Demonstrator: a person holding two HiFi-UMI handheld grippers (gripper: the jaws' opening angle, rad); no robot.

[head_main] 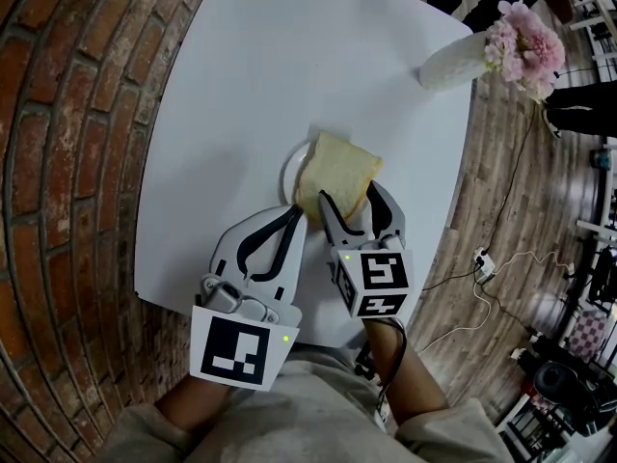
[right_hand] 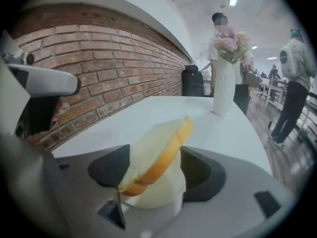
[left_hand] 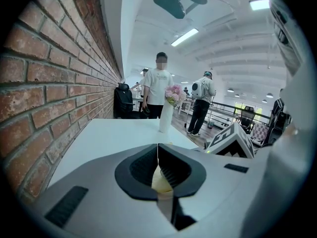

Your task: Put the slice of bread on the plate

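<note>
Showed bread (head_main: 337, 174) leaning tilted on plate (head_main: 292, 167) at mid-tabletop (head_main: 289, 56), near edge between right tongs (head_main: 362, 210) spread wide, pads seemingly clear of it. Showed left tongs (head_main: 297, 218) closed tip to tip, empty, just beside plate. Judged bread light, soft, easily crushed or torn: best taken at firmer crust edge, with gentle squeeze.

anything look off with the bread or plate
The slice of bread is askew: it leans tilted on the plate, one edge raised rather than lying flat, between the open jaws of the right gripper.
</note>
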